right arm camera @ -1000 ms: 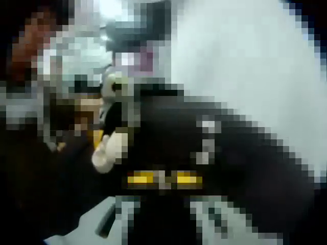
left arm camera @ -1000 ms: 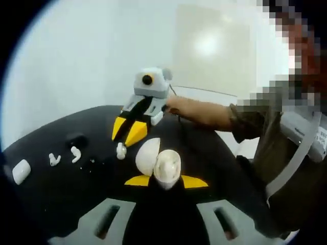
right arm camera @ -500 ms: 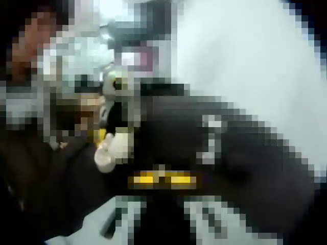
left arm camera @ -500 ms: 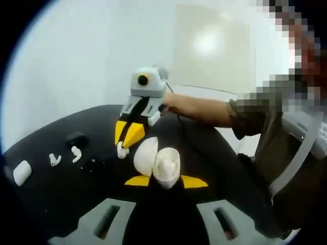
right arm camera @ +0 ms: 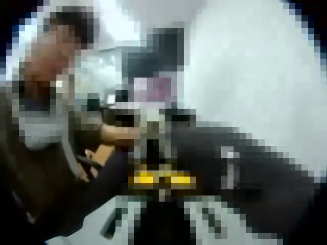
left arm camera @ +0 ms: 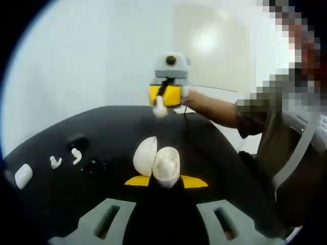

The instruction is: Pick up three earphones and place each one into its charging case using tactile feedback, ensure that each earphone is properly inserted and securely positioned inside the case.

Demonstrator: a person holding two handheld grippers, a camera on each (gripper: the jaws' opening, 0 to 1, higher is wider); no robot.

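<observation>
left gripper (left arm camera: pixel 166 181) pinches open charging case (left arm camera: pixel 157 162) at its base, near table (left arm camera: pixel 61 204) front edge. right gripper (left arm camera: pixel 164 97) pinches an earphone (left arm camera: pixel 160 107), raised over far edge. earphone looks light, hard, slippery; judge best held by the bud w/ stem down.

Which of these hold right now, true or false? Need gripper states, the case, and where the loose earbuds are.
1. The left gripper holds an open white charging case. True.
2. The right gripper rests on the black table. False: it is raised above it, shut on an earbud.
3. Two loose earbuds lie on the table. True.
4. The closed white case sits beside the open one. False: it lies apart, at the table's edge.
</observation>
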